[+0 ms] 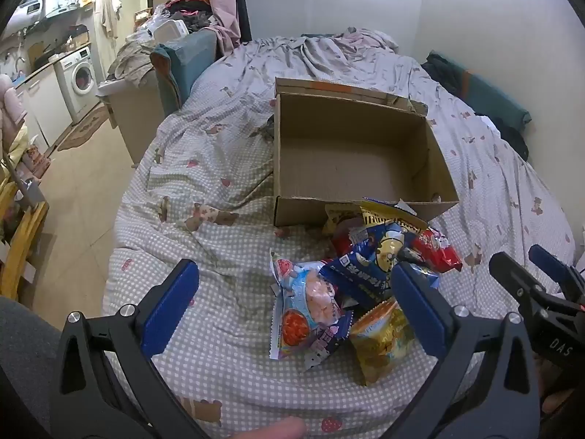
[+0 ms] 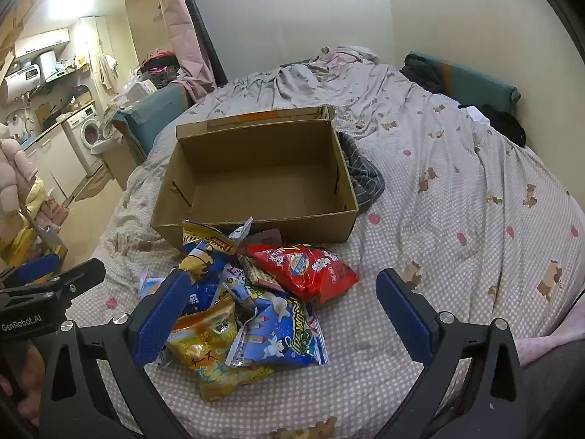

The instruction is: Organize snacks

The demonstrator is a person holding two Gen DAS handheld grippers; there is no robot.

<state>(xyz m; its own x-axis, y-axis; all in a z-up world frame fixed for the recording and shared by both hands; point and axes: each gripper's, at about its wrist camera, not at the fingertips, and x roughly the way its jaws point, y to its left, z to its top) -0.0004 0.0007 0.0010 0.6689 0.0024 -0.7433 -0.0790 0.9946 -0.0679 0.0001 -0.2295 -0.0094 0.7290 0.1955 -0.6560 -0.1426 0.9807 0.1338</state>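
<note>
An open cardboard box (image 2: 256,179) sits on a bed (image 2: 457,197) covered in a checked quilt, its inside bare, and everything else is placed from it. Directly in front of the box's near wall lies a loose heap of snack packets: a red packet (image 2: 310,270) closest to the box's right front corner, a blue packet with a white figure (image 2: 281,333) nearer the camera, a yellow packet (image 2: 208,351) at the heap's front left, and a yellow-and-blue packet (image 2: 204,248) leaning against the box wall. A pale pink-and-blue packet (image 1: 310,303) lies at the heap's left edge. The left claw (image 1: 296,307) hovers over that side of the heap, fingers wide apart and gripping nothing. The right claw (image 2: 285,311) hangs over the heap's right, likewise spread and empty. A striped dark cloth (image 2: 362,175) lies against the box's right wall.
</note>
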